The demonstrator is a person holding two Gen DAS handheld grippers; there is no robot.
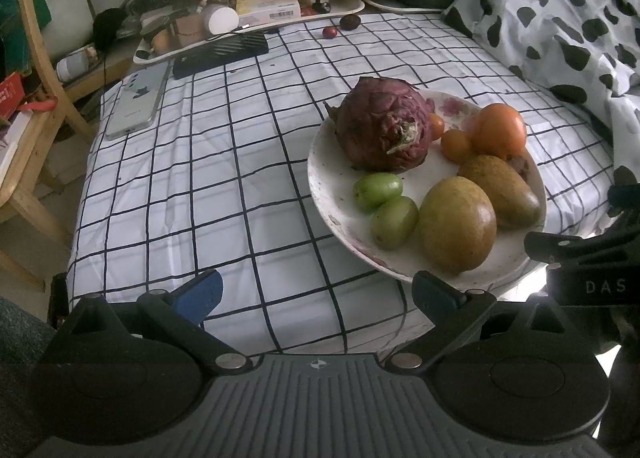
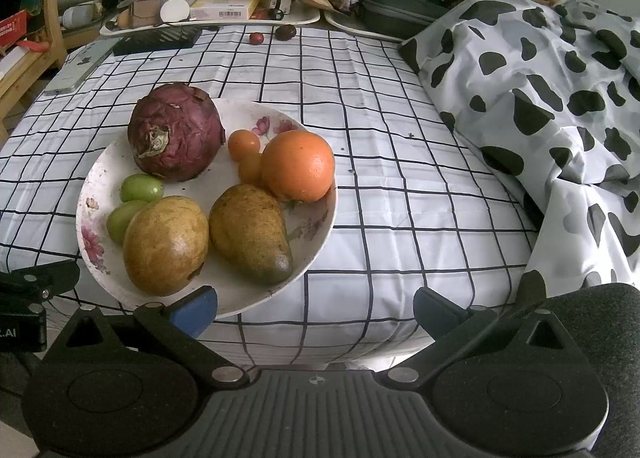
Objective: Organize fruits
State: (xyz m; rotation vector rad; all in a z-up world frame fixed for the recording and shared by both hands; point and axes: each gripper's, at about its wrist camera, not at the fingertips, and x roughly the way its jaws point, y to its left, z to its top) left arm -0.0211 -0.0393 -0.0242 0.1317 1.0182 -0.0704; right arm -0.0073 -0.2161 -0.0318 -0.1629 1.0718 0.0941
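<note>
Looking down both cameras, I see my left gripper (image 1: 318, 294) and right gripper (image 2: 316, 308) with fingers spread wide, holding nothing, both low at the near edge of the checked cloth (image 2: 400, 178). The plate (image 2: 100, 162) sits on that cloth and carries a purple cabbage (image 2: 176, 130), an orange (image 2: 298, 164), two small orange tomatoes (image 2: 244, 143), two green fruits (image 2: 142, 187) and two yellow-brown mangoes (image 2: 166, 244), the fruits crowded and touching. Well apart, near the cluttered tray (image 2: 216, 23) at the far side, lie a small red fruit (image 2: 256, 38) and a dark fruit (image 2: 285, 32). A spotted blanket (image 2: 540, 78) lies to the right.
</note>
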